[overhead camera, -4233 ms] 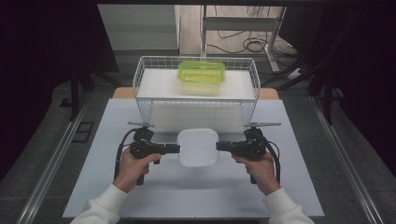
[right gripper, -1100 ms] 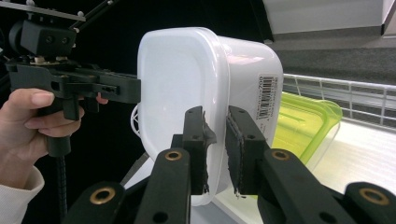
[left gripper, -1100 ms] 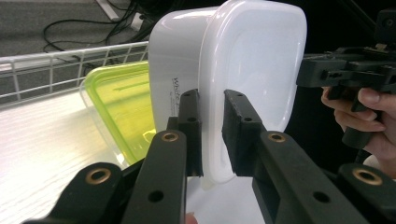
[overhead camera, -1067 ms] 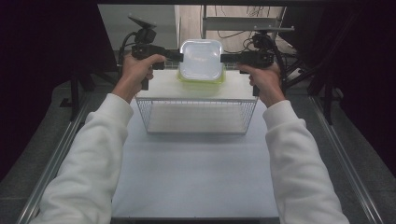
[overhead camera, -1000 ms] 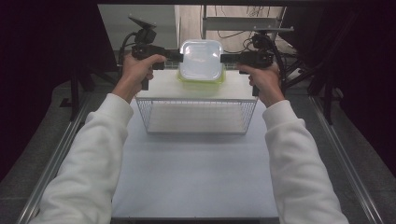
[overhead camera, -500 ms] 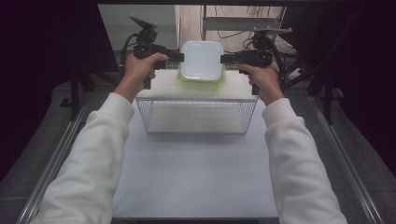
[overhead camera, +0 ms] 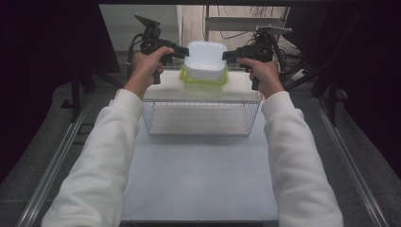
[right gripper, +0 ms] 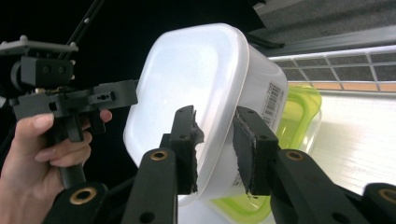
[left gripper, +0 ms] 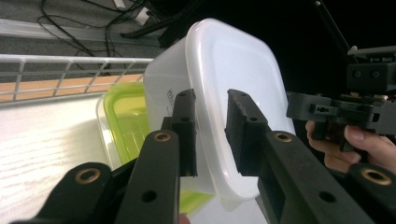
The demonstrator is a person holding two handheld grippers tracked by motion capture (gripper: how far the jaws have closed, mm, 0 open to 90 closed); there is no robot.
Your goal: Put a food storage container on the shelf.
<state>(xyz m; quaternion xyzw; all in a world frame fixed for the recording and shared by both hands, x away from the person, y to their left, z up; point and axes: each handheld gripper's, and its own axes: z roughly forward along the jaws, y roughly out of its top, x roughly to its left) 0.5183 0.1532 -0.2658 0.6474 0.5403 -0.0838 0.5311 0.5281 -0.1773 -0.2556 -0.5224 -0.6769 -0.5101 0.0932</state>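
1. The white container (overhead camera: pixel 205 59) was held from both sides, upside down, over the green-lidded box (overhead camera: pixel 203 80) on top of the wire basket (overhead camera: pixel 201 116) at the far end of the bench (overhead camera: pixel 198 175).
2. Compared with half a second earlier, the white container was seen lower and tipped, its near edge dropped towards the green-lidded box; a second earlier it had been held level and higher.
3. In the left gripper view, the left gripper (left gripper: pixel 210 126) had its jaws clamped on the container's rim (left gripper: pixel 205 135), with the rim pinched between the two black pads.
4. In the right gripper view, the right gripper (right gripper: pixel 215 149) was likewise clamped on the opposite rim, its jaws set either side of the white wall beside the barcode label (right gripper: pixel 272 100).
5. The green-lidded box (left gripper: pixel 126 116) was seen just under and behind the white container; whether the two were already touching could not be told.
6. The change was read as the last stretch of a stacking move: the white container had been carried from the near bench up to the basket top and was being lowered onto the box.
7. The release was judged not yet due, since the container was hanging tilted and both grips were carrying it.
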